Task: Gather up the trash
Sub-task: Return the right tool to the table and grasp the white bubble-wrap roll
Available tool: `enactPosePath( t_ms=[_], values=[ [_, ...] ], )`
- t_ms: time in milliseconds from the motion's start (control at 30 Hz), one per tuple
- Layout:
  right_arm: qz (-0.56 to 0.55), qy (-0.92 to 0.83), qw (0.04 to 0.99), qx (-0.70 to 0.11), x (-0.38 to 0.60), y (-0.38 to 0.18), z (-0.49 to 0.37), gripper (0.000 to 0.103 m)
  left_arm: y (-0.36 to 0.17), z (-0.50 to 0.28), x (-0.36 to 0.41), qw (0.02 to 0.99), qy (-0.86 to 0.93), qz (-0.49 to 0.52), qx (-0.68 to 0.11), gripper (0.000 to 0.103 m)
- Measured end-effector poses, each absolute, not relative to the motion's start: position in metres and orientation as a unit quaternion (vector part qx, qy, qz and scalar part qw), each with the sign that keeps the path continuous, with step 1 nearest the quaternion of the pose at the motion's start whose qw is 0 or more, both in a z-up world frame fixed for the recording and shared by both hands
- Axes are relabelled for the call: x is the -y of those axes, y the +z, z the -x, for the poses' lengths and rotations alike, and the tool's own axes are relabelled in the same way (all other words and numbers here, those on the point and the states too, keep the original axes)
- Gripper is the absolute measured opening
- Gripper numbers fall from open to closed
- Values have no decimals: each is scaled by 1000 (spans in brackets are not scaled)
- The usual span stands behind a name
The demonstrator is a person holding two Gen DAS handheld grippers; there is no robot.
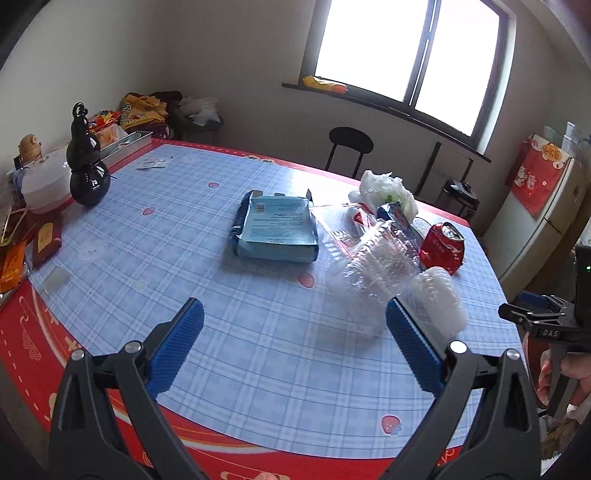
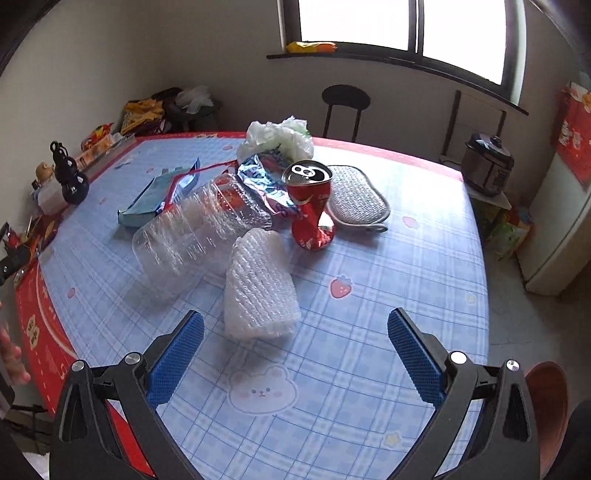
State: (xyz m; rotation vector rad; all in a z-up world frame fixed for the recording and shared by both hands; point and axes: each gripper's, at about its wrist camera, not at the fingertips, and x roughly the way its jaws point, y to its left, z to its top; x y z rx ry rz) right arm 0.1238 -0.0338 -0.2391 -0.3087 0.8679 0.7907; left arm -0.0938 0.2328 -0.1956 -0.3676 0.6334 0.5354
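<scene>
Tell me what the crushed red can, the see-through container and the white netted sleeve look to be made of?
Red can: thin metal, probably aluminium; shiny silver top, sharply creased waist. See-through container: thin clear plastic, glossy, ribbed and glinting. White netted sleeve: looks like soft foam mesh, matte, puffy lattice, likely fruit padding.

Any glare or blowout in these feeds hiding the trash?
Left wrist view: window blown white, sheen on the table beside the plastic bag. Right wrist view: window also clipped, red can sharp, clear plastic container glinting; edges bowed by fisheye.
</scene>
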Motion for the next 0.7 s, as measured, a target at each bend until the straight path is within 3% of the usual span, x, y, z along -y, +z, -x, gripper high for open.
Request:
enactPosePath(
  t_ms=[167, 400, 567, 633, 700],
  values=[
    [166, 362, 804, -442, -15, -265, -142, 97, -205, 96, -269, 890, 273, 187, -314, 97],
    [230, 361, 771, -472, -70, -298, -144, 78, -225, 100, -301, 879, 263, 215, -335, 97],
    [237, 326, 778, -481, -80, -310, -146, 76, -235, 94, -310, 877, 246, 215, -353, 97],
    [230, 316, 783, -484, -79, -312, -147, 71, -238, 91, -313, 877, 243, 212, -357, 97],
    [224, 299, 792, -483, -75, -312, -147, 55, -240, 86, -314, 877, 238, 210, -362, 97]
  ],
)
